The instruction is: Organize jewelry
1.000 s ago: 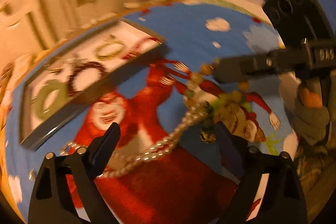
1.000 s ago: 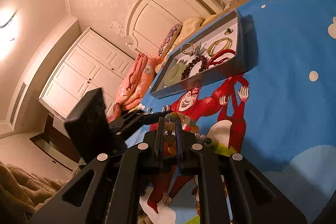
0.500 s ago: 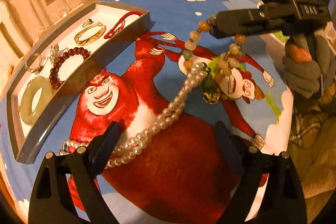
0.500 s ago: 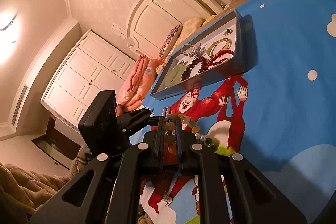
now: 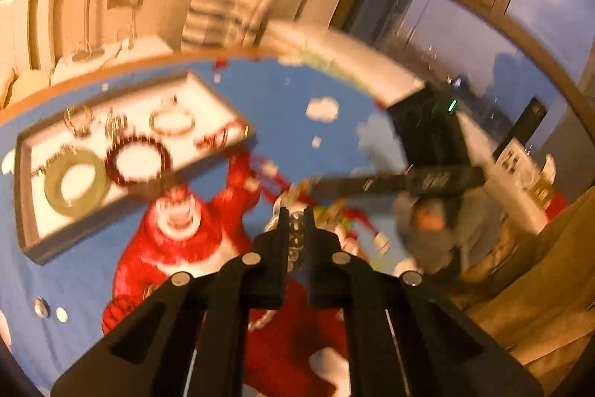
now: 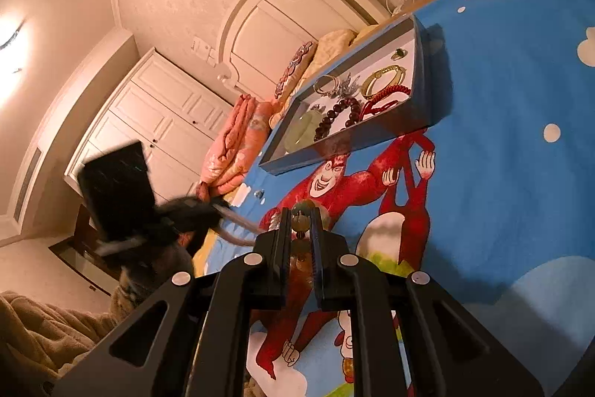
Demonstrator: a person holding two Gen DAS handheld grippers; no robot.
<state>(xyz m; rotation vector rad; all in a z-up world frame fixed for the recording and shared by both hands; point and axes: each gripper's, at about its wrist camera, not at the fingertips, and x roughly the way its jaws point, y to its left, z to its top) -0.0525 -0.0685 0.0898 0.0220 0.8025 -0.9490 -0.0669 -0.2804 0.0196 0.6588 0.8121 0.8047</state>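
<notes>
left gripper (image 5: 296,216) clamping pearl necklace (image 5: 295,229), right gripper (image 6: 300,216) gripping bead bracelet (image 6: 299,214)

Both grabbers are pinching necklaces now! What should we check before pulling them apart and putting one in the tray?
1. Left gripper pinched on the pearl necklace: ok, pearls sit between its shut fingers.
2. Right gripper pinched on the colorful bead necklace: ok, beads show between its shut fingers.
3. The two necklaces untangled: cannot tell, the spot where they meet is blurred and hidden.
4. Room in the tray: cannot tell; white patches show between the pieces, but whether a necklace fits is unclear.
5. Tray lying flat on the blue bedspread: ok.
6. Pearls clear of the bedspread: not ok, some strand seems to trail below the left gripper.
</notes>
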